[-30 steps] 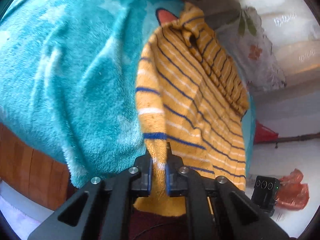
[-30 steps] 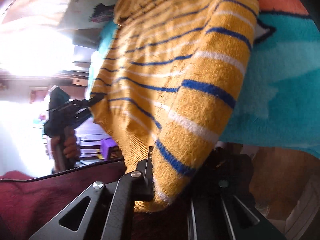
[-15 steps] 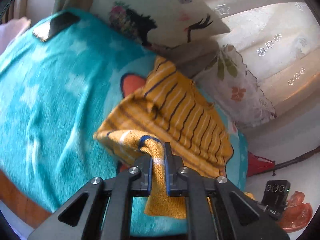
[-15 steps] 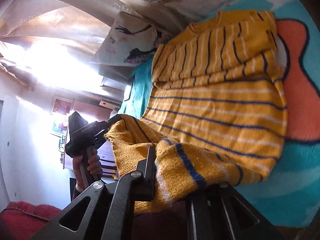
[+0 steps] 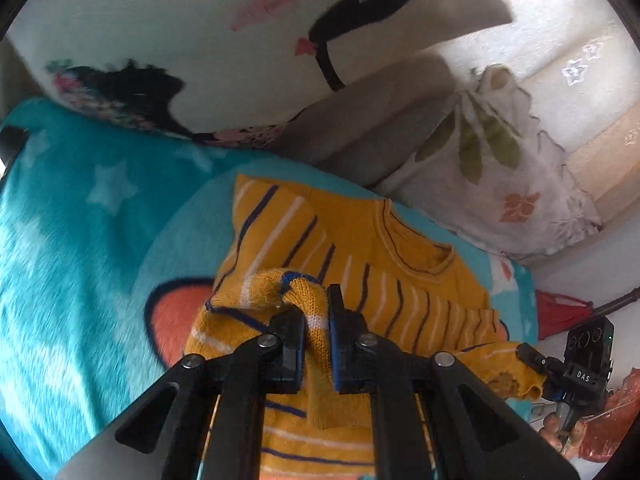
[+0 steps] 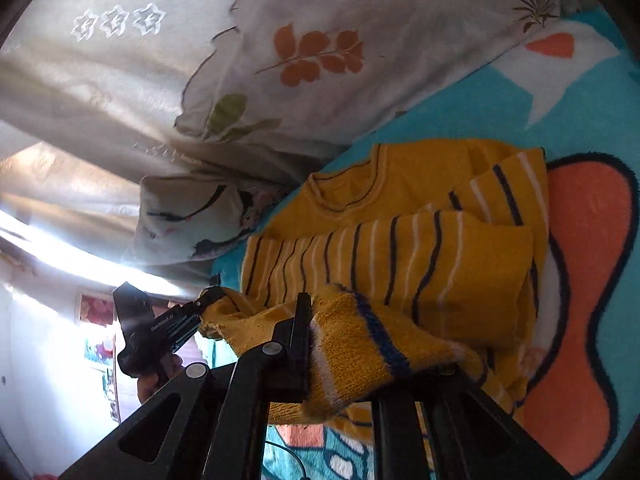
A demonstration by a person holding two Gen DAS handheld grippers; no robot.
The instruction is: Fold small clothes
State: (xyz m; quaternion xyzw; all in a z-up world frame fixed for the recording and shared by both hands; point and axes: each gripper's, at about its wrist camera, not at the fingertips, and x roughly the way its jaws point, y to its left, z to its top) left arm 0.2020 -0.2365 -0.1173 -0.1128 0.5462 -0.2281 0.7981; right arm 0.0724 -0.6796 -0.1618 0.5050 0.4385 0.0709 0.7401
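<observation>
A small yellow sweater (image 5: 400, 264) with blue and white stripes lies on a teal blanket (image 5: 80, 248), neckline toward the pillows. My left gripper (image 5: 316, 312) is shut on one bottom hem corner, carried up over the sweater's body. My right gripper (image 6: 340, 320) is shut on the other hem corner, which drapes over its right finger. The sweater also shows in the right wrist view (image 6: 420, 240), its lower part doubled toward the neckline. Each gripper shows in the other's view: the right one (image 5: 532, 356), the left one (image 6: 208, 300), both clamped on hem.
A white pillow (image 5: 240, 40) with black print and a floral pillow (image 5: 500, 168) lie just beyond the neckline. The blanket (image 6: 592, 280) has an orange patch right of the sweater. A curtain (image 6: 100, 80) hangs behind. Red things (image 5: 560, 312) lie off the bed's right side.
Both grippers have carried the hem up from the bed's edge and forward over the sweater toward the neckline. The pillows are now much closer in both views.
</observation>
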